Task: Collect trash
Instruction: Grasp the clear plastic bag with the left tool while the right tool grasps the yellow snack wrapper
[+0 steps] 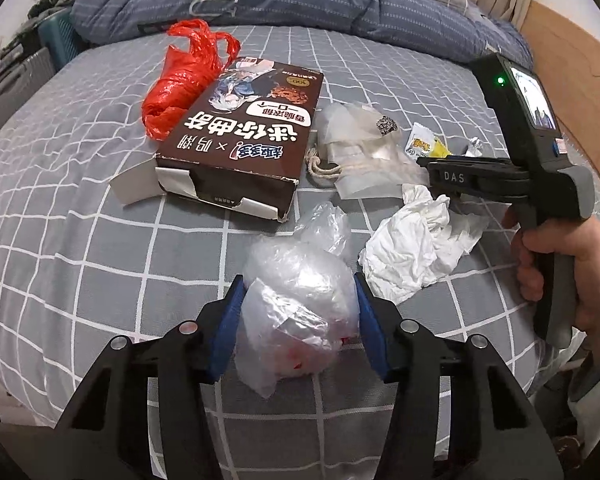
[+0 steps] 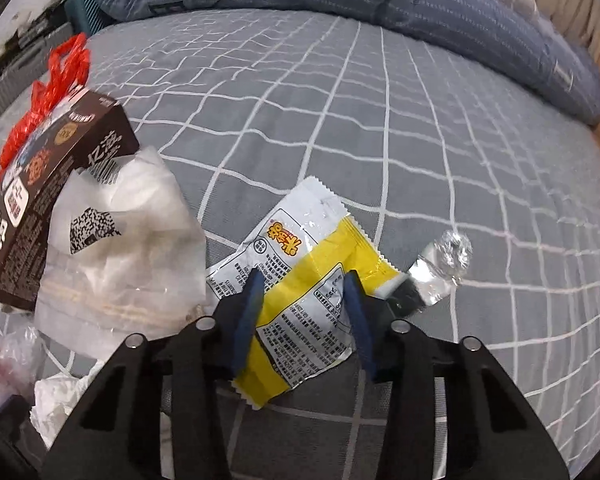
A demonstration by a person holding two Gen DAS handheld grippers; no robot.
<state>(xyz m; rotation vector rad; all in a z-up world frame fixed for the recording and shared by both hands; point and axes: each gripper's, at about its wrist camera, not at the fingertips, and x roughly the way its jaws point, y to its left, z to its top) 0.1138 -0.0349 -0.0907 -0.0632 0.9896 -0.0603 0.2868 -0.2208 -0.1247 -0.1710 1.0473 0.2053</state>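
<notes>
Trash lay scattered on a bed (image 1: 80,216) covered in a grey sheet with a white grid.

Left tongs (image 1: 299,312): clenched on a crumpled clear plastic bag (image 1: 300,292), blue pads pressing it from both sides; bag at the near edge of the pile, with red print showing through its lower part.

Right tongs (image 2: 304,312): closed onto a yellow-and-white snack wrapper (image 2: 296,276), pads against the wrapper's two sides, wrapper buckled between them. In the left wrist view a hand (image 1: 560,264) gripped the handle of these tongs at the right of the pile.

Other items:
- Brown cookie box (image 1: 244,136), lying flat, near end flap torn open.
- Red plastic bag (image 1: 180,80), touching the box's far left side.
- Frosted pouch (image 1: 356,148) with a QR label, just right of the box.
- Crumpled white tissue (image 1: 416,252), just right of the clear bag.
- Small piece of clear cellophane (image 2: 440,272), just right of the wrapper.
- Blue duvet (image 1: 260,0) bunched along the far side of the bed.
</notes>
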